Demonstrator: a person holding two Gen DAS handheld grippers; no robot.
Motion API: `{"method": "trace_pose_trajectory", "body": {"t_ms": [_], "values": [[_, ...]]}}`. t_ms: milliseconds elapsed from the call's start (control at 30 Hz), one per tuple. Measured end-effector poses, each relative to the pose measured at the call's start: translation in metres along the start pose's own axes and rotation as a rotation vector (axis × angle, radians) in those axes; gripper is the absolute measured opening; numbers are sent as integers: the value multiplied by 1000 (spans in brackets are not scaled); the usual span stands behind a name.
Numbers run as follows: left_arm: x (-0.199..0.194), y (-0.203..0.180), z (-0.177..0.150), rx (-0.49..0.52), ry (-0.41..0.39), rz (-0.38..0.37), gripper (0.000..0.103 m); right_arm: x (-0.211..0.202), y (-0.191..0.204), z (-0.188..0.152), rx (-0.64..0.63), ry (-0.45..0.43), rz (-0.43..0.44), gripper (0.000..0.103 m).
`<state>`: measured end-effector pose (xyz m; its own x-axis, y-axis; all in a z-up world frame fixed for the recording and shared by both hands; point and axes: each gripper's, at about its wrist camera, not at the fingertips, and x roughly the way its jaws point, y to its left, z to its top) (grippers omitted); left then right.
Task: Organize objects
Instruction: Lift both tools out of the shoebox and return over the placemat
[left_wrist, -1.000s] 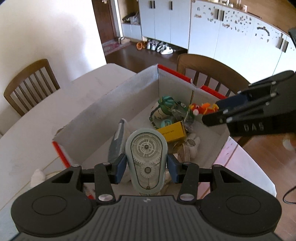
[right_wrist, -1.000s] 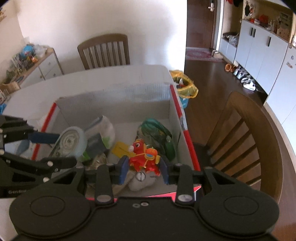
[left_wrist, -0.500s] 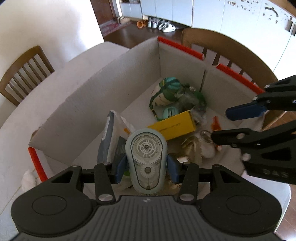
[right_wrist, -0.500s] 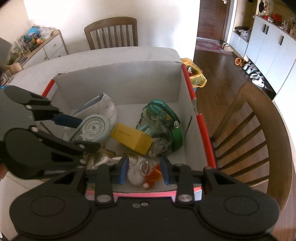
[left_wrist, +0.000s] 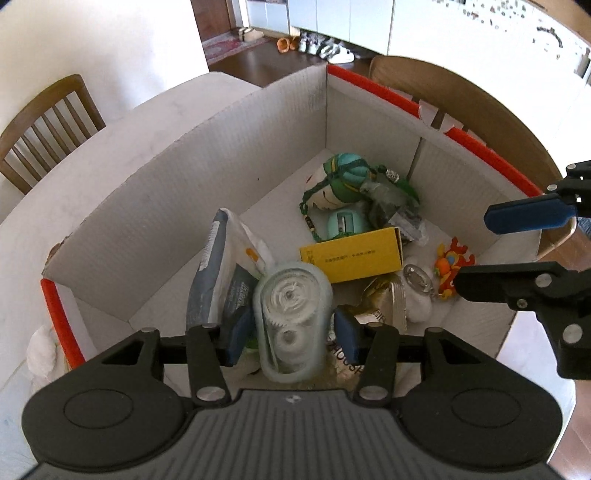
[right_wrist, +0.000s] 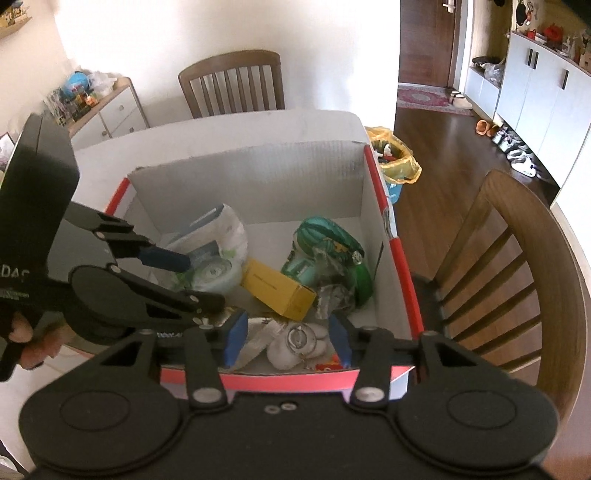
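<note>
The left gripper (left_wrist: 291, 334) hangs over the near-left part of the box (left_wrist: 229, 158), its jaws opening, with the tape dispenser (left_wrist: 291, 321) blurred between them. The pads look just clear of its sides, so I judge it released and dropping, though the blur leaves some doubt. The right gripper (right_wrist: 288, 341) is over the box's near edge, jaws opening, with nothing between them; the red toy (left_wrist: 448, 269) lies on the box floor by the right wall, next to a white lump with a ring (left_wrist: 419, 280).

The dispenser is an elongated oval. Its long axis runs roughly along the gripper's line, pointing away and down toward the box floor, with its gear face up toward the left camera.

What could go wrong:
- The dispenser lands on the packets (left_wrist: 225, 266) leaning at the box's left side, or on the yellow carton (left_wrist: 352, 254) just beyond it. An uneven bed could tip it on edge or let it slide under them.
- If one pad drags on it as the jaws part, it may twist and fall askew.
- The two grippers are near each other over the box; lifting both at once could knock them together.
- The box wall is thin card, and a gripper catching the near edge could shift the box on the table (left_wrist: 55, 206).
</note>
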<state>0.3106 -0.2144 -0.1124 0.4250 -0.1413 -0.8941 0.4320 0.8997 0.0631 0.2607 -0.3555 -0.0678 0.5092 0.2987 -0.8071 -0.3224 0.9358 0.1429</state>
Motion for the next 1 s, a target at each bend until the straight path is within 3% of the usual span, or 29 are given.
{"method": "trace_pose_trajectory", "body": {"t_ms": [133,300,633,1000], "values": [[-12,1,-6,-7,-40,-17,61,-9,3,1,2,-21,7,51],[-30,4,-14,-24,-83,-31,64,-21,10,2,8,-45,15,52],[-80,26,-40,-83,-188,-63,65,-41,36,5,9,-90,20,54],[-134,67,-78,-148,-291,-33,65,-57,93,12,-8,-141,67,61]]}}
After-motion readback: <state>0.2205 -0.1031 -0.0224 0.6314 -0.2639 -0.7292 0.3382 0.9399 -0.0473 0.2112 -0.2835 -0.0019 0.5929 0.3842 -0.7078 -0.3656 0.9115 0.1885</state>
